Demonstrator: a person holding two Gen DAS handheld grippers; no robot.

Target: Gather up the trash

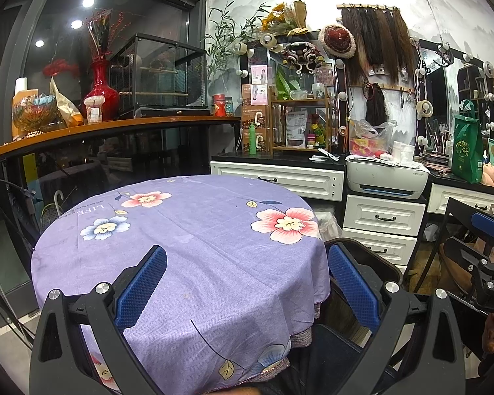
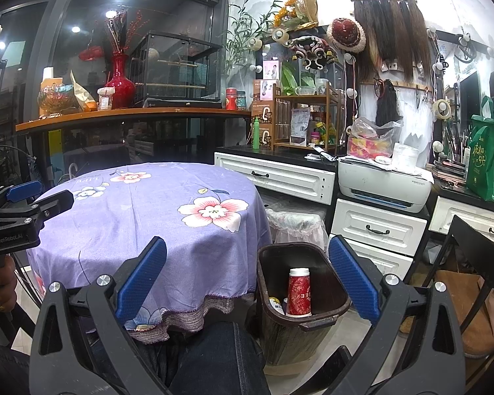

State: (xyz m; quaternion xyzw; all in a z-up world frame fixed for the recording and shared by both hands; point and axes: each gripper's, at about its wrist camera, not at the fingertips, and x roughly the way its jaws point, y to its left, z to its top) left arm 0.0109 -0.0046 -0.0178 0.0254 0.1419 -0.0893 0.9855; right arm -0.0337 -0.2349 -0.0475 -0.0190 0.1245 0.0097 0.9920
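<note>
My right gripper is open and holds nothing; it hovers beside the table, just above a brown trash bin on the floor. Upside down inside the bin stands a red paper cup, with a small white and yellow scrap beside it. My left gripper is open over the round table's purple floral cloth, its fingers bare. No loose trash shows on the cloth. The left gripper also shows at the left edge of the right wrist view, and the right gripper at the right edge of the left wrist view.
A second bin with a pale plastic liner stands behind the brown one, against white drawers. A printer sits on them. A black chair frame is at the right. The person's jeans-clad leg lies below the table edge.
</note>
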